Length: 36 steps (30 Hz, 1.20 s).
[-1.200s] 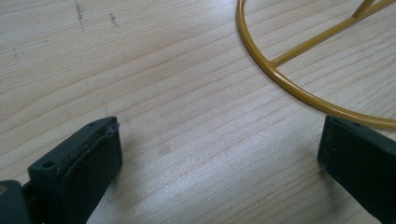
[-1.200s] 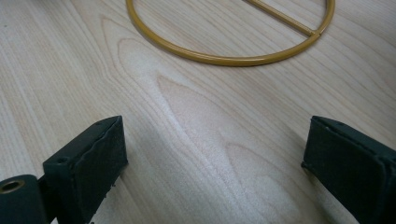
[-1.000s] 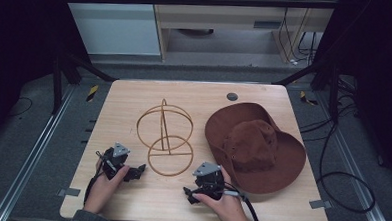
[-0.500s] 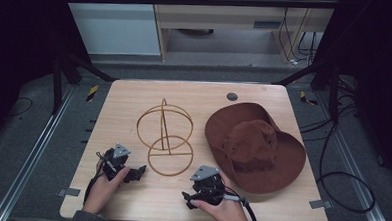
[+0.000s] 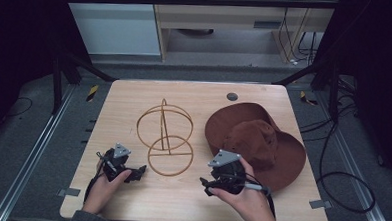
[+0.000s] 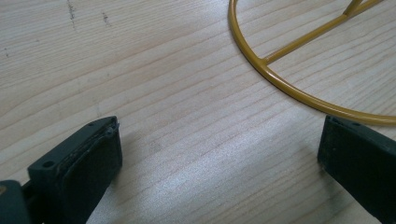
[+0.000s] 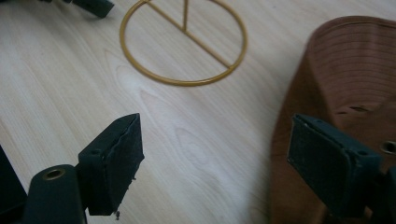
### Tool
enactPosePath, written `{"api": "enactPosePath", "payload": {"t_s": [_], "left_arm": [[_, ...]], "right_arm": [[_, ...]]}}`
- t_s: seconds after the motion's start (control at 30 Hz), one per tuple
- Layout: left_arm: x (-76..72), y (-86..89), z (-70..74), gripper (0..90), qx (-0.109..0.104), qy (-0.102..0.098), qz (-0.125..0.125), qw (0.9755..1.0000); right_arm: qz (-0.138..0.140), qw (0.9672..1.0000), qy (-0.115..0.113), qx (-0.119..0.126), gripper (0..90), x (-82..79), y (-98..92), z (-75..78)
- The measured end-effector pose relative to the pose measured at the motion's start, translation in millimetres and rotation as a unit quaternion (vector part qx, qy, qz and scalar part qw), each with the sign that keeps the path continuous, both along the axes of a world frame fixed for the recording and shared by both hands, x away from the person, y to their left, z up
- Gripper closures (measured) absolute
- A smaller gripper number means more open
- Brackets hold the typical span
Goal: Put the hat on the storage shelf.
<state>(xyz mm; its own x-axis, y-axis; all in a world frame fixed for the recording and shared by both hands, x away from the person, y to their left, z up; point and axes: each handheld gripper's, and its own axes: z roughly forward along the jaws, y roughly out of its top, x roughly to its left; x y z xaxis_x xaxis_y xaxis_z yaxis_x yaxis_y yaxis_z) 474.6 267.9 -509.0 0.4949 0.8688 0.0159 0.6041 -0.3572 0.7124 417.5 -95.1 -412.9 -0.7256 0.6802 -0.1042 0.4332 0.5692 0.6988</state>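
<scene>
So I've got both claws parked low at the near edge of the counter (image 5: 134, 95), a light wooden top. My left claw (image 5: 137, 171) sits at the near left, held in the left hand (image 5: 103, 189), and its jaws are spread wide with nothing between them. From the left gripper view I'm just looking at bare wood grain between the two black pads, and the rim of the gold ring runs right past the tip of the far jaw, very close, though I can't tell if it's touching.

That ring is the base of the gold wire hat stand (image 5: 165, 134), which stands upright in the middle of the counter: a flat circle with a crossbar lying on the wood, a post rising from it, and two hoops crossing up top.

My right claw (image 5: 208, 183) is at the near middle-right, in the right hand (image 5: 250, 203), pointing left toward the stand. Jaws wide apart here too, holding nothing. In the right gripper view one jaw hangs over bare wood and the other sits over the brim of the brown wide-brimmed hat (image 5: 262, 141). The hat lies crown up on the right side of the counter, just beside the stand.

There's also a small dark round disc (image 5: 232, 96) near the far edge.
</scene>
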Motion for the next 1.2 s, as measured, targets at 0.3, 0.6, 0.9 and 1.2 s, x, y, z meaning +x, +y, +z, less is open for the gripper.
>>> {"api": "enactPosePath", "payload": {"t_s": [0.3,0.6,0.9,1.2], "left_arm": [[-0.8,0.0,0.1,0.0,0.001,0.0,-0.002,1.0],[-1.0,-0.2,0.1,0.0,0.001,0.001,-0.001,1.0],[-1.0,-0.2,0.1,0.0,0.001,0.001,-0.001,1.0],[-0.4,-0.7,0.3,0.0,0.002,0.001,-0.004,1.0]], "right_arm": [[-0.037,0.9993,0.003,-0.011,14.1,17.5,-45.1,18.1],[-0.075,0.9959,0.03,-0.04,14.0,48.4,-102.6,32.9],[-0.085,0.9939,0.047,-0.052,20.5,84.7,-129.8,57.6],[-0.091,0.9915,0.071,-0.061,10.6,123.9,-126.8,58.5]]}}
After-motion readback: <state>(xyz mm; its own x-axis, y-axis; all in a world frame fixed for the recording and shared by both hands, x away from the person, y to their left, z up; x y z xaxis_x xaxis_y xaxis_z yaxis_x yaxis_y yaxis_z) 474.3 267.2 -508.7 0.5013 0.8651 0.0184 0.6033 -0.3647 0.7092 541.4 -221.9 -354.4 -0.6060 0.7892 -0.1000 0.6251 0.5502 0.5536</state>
